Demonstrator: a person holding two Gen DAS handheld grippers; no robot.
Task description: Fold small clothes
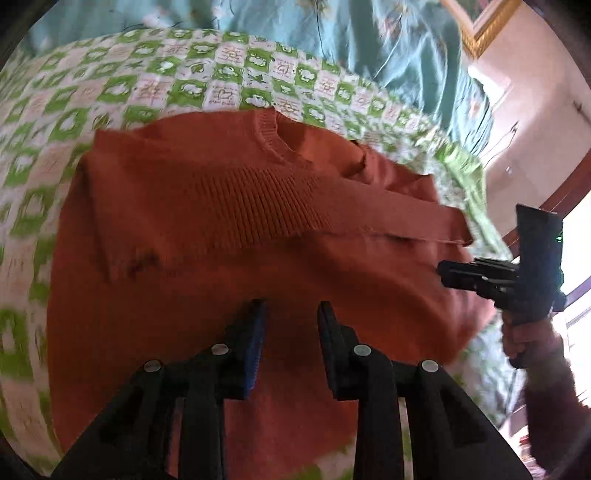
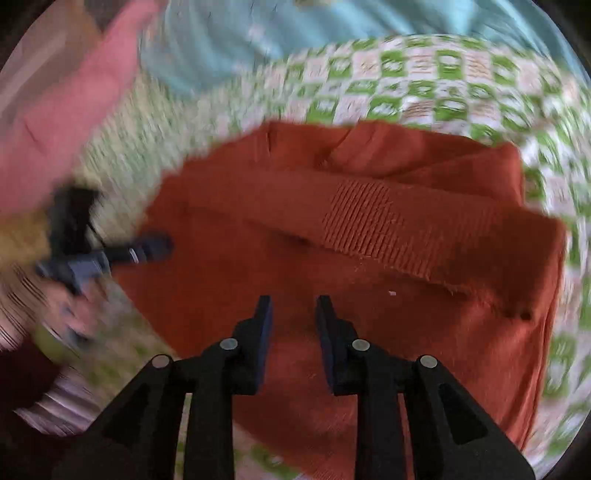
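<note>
A small rust-orange knit sweater (image 1: 229, 229) lies on a green-and-white checked sheet (image 1: 110, 92), neck away from me, with both sleeves folded across its chest. It also shows in the right wrist view (image 2: 369, 258). My left gripper (image 1: 291, 306) hovers open and empty over the sweater's lower body. My right gripper (image 2: 293, 301) hovers open and empty over the lower body too. The right gripper also appears in the left wrist view (image 1: 443, 273) at the sweater's right edge. The left gripper appears blurred in the right wrist view (image 2: 162, 245) at the sweater's left edge.
A teal quilt (image 1: 369, 33) lies beyond the checked sheet. A pink wall (image 1: 535, 122) and a gilt picture frame (image 1: 484, 26) stand to the right. The checked sheet (image 2: 443, 74) surrounds the sweater on all sides.
</note>
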